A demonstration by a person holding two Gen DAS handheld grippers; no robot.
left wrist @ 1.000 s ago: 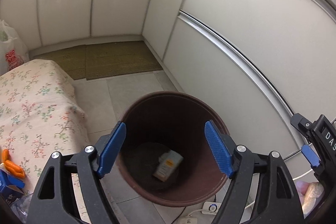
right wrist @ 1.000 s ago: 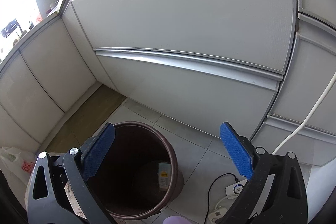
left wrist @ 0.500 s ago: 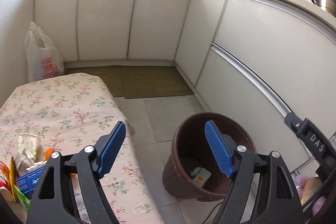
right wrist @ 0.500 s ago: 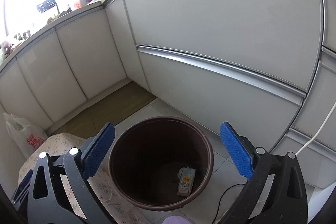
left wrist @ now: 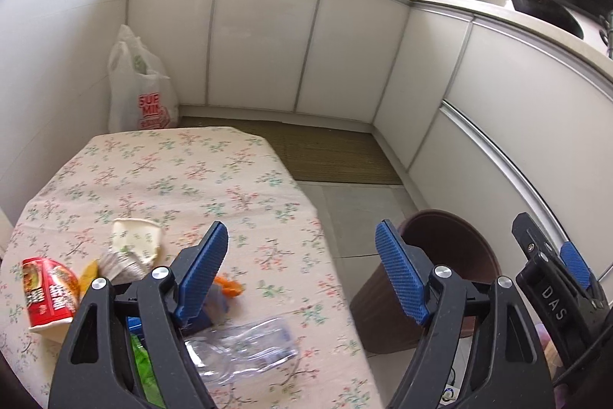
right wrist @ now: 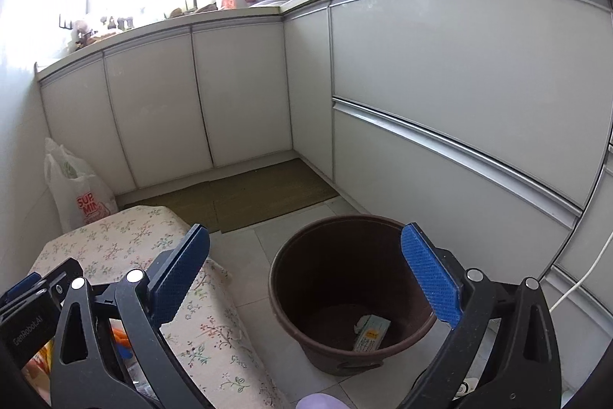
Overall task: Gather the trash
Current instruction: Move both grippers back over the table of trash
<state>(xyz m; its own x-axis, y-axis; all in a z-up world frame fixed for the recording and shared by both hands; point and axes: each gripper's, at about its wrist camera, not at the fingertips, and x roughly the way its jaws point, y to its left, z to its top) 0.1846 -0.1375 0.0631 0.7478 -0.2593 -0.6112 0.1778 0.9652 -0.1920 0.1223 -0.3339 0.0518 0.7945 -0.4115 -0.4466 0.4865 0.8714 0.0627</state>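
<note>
Probably the clear plastic bottle point(left wrist: 245, 344) on the table point(left wrist: 184, 171) is light, slippery and easily crushed; grip its middle. Both jaws stand wide and empty.

Free room as I see it: bare tile floor point(right wrist: 249, 255) between the cloth-covered table point(left wrist: 184, 171) and the brown bin point(right wrist: 346, 298), whose open mouth is unobstructed from above. Cabinet fronts point(right wrist: 440, 71) close in just behind the bin. Litter point(left wrist: 122, 255) crowds the table's near end; its far half is open.
</note>
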